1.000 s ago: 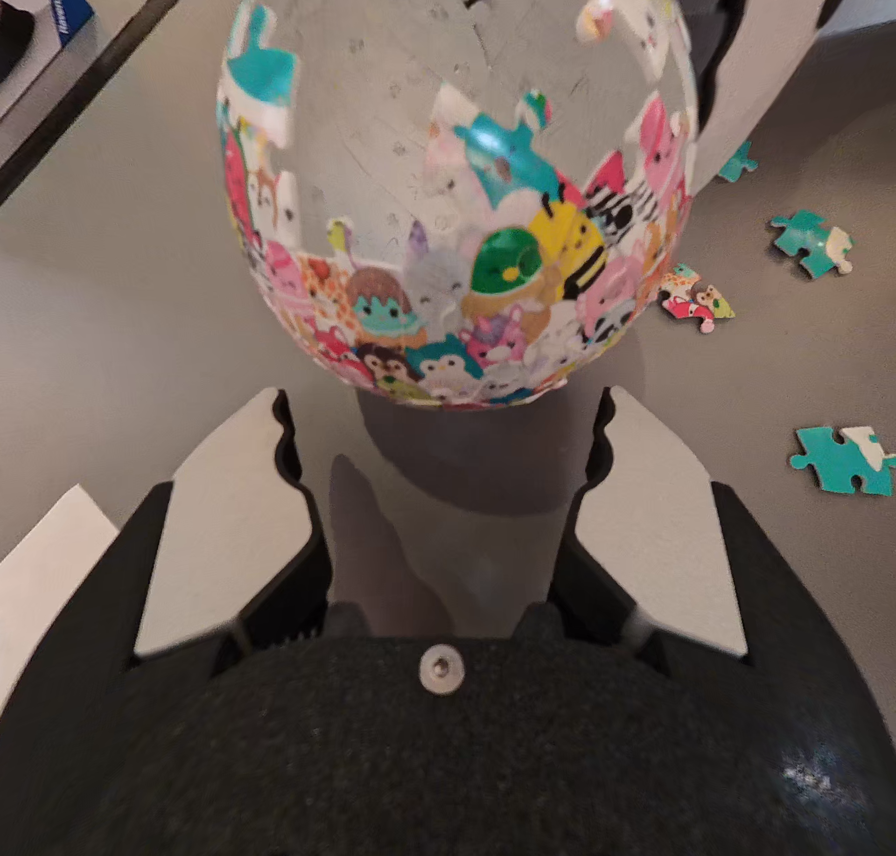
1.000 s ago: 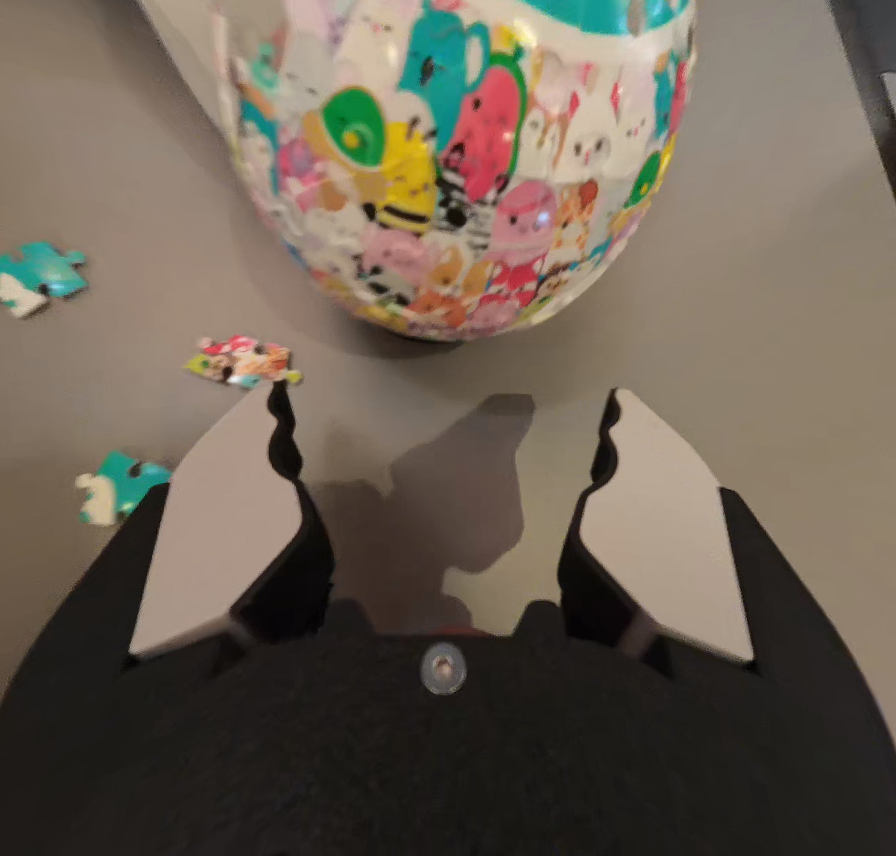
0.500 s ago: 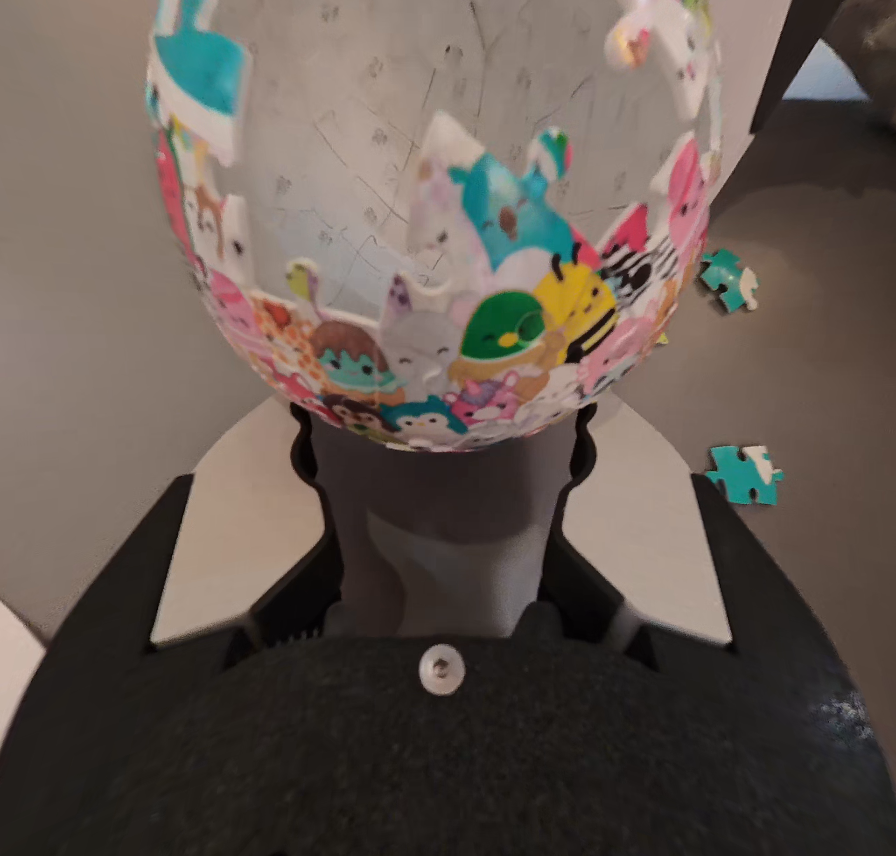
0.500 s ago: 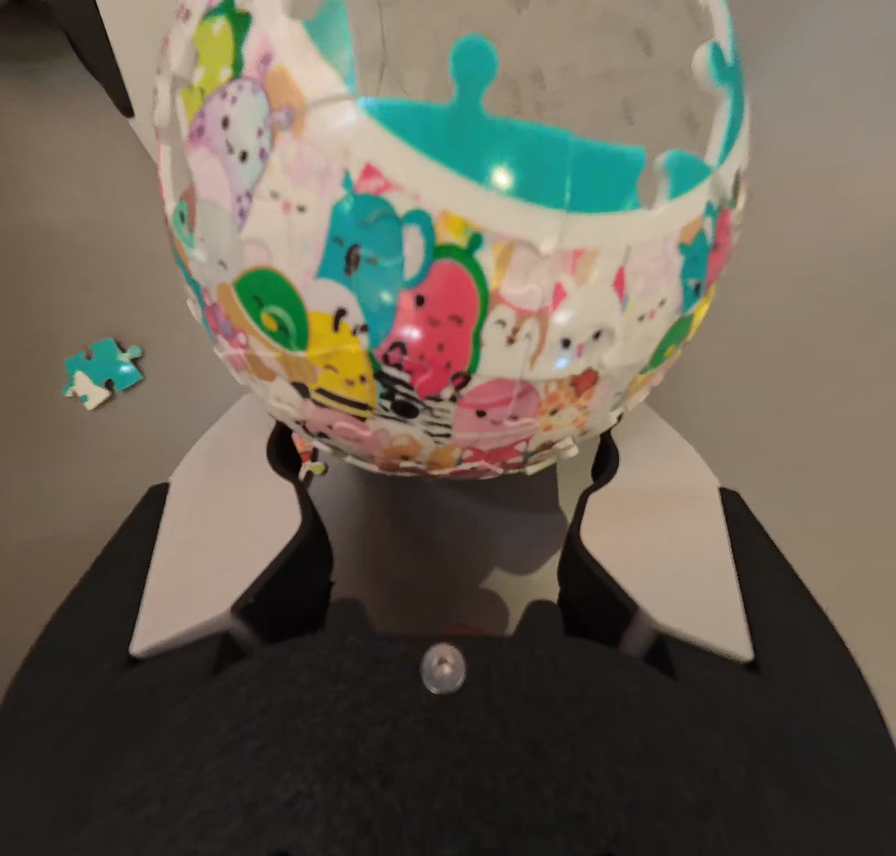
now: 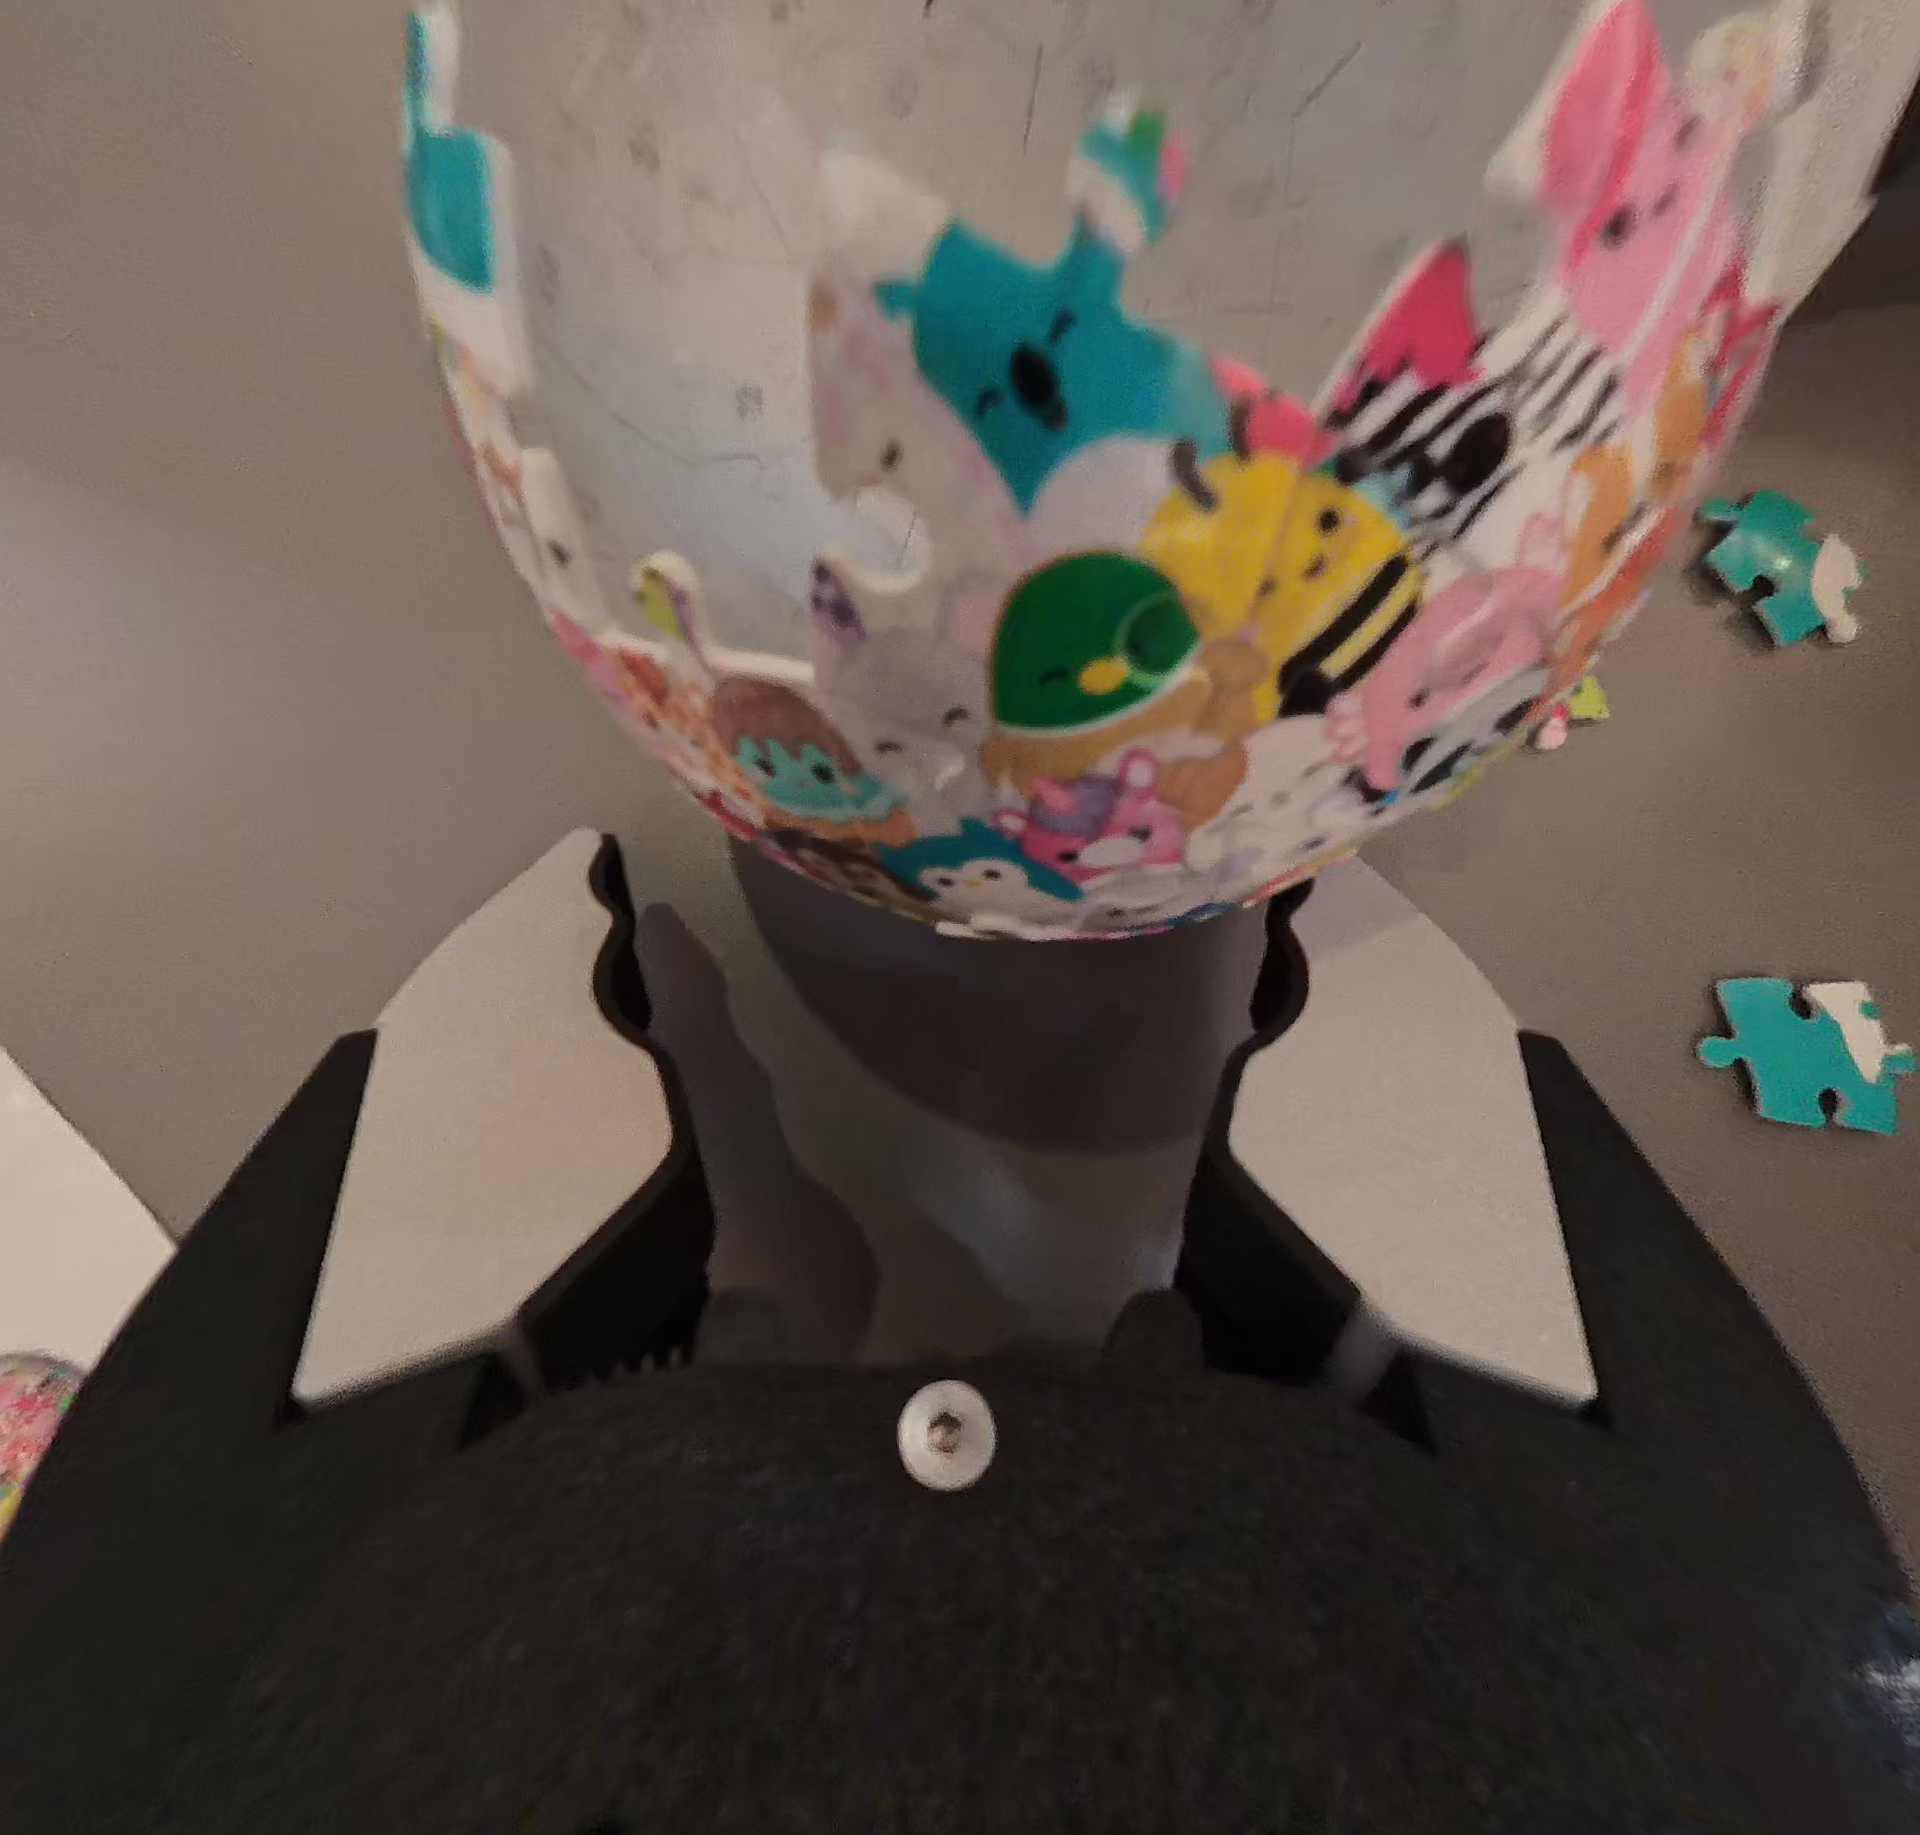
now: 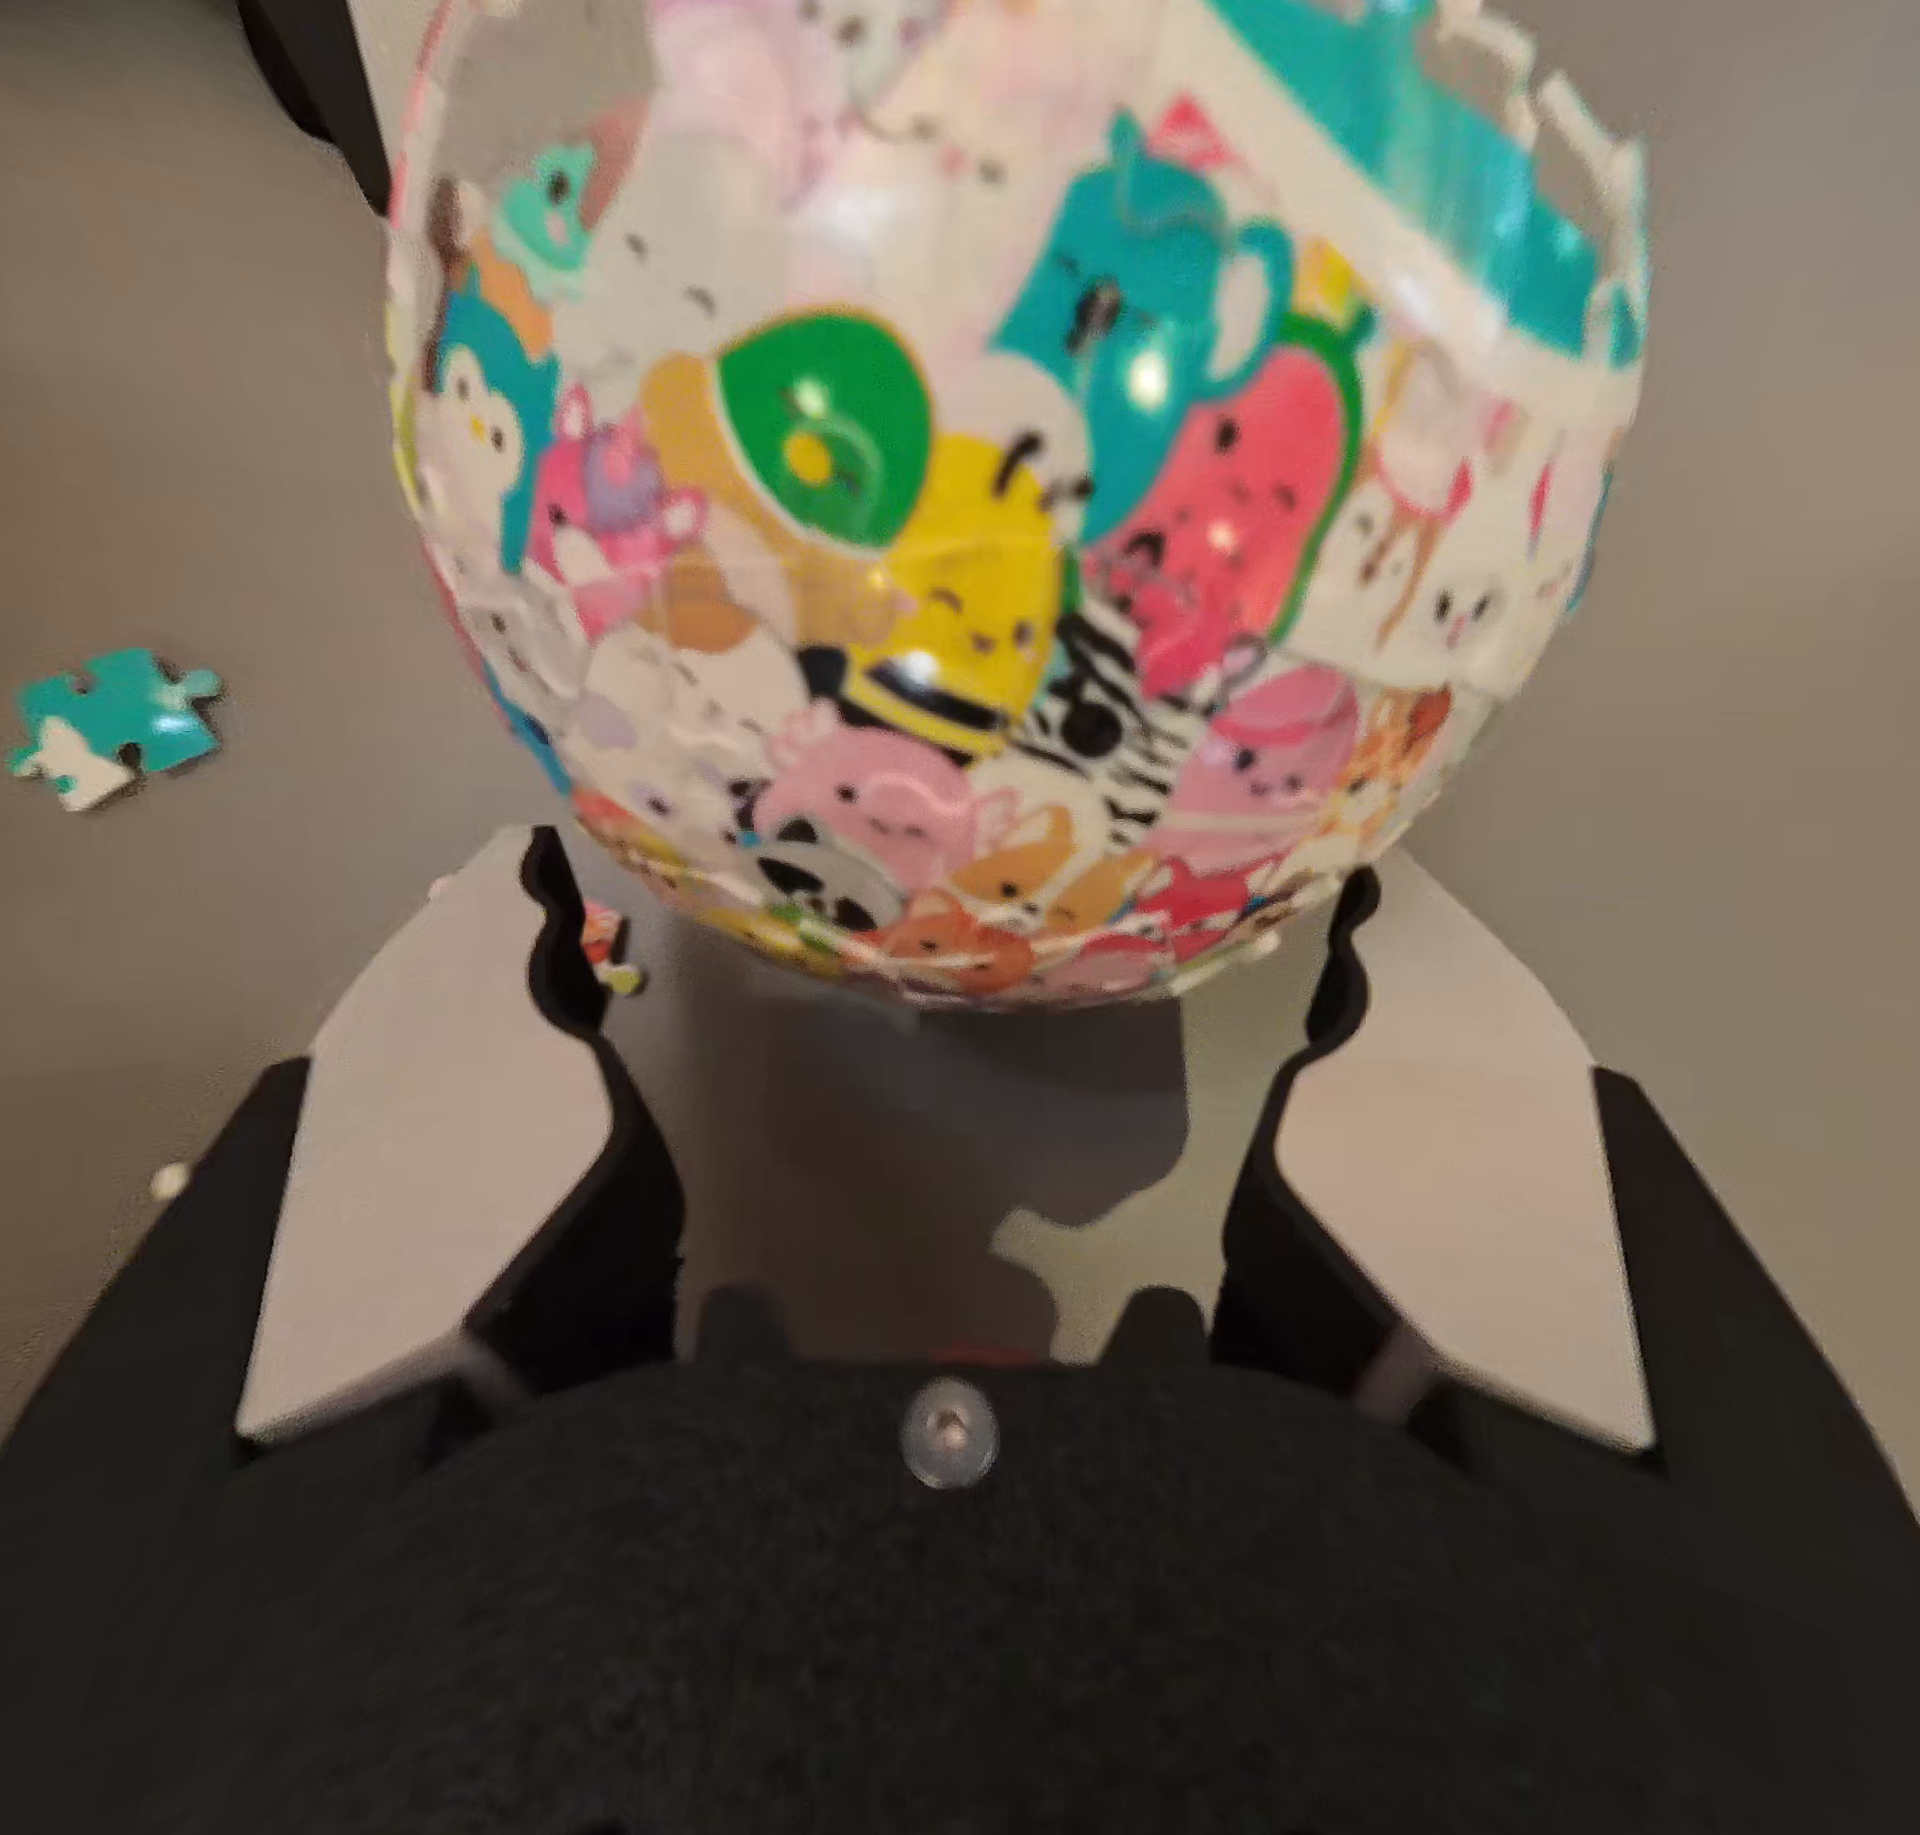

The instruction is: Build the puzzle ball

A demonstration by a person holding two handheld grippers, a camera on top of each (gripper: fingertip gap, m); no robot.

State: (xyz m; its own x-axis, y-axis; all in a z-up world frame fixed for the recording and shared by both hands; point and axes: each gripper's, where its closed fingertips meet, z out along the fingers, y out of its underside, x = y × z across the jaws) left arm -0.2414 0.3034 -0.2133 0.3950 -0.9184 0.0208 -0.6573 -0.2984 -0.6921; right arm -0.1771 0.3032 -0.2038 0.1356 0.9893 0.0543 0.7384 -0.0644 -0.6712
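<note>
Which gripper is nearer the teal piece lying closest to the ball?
Left. The teal piece lies just right of the left gripper; from the right gripper it lies far left.

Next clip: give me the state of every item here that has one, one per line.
Colourful cartoon-print puzzle ball: partly built, upper shell open, resting on the grey table.
Left gripper: open, holding nothing.
Right gripper: open, holding nothing.
Teal-and-white loose puzzle pieces: unattached, flat on the table.

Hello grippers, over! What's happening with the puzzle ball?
Left gripper and right gripper open, empty. Ball unfinished, top open, close ahead of both. Loose pieces on table; nothing blocking.
</note>
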